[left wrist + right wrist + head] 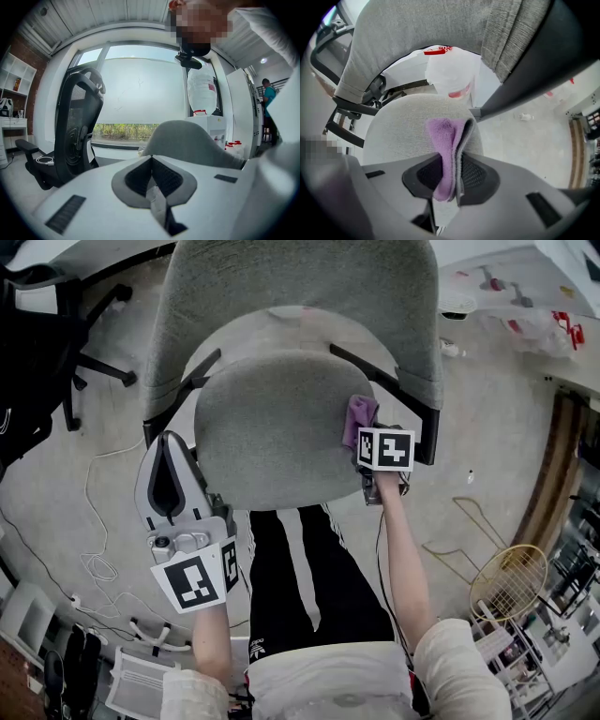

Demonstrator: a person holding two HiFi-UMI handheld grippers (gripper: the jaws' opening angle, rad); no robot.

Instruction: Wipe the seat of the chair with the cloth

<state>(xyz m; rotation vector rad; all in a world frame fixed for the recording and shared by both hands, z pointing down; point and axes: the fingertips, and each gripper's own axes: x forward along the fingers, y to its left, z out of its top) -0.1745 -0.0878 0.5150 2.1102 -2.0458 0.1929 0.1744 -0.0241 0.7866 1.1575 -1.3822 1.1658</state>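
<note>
Two grippers in play here. The right gripper (451,161) is clamped on the purple cloth (443,136), its jaws pinching the folded fabric. The cloth lies against the right side of the grey chair seat (277,427), close by the black armrest (394,381). The left gripper (169,448) hangs just off the seat's left front edge, jaws pressed together, nothing between them. Its own view catches a black office chair (77,126) before a big window (140,98).
</note>
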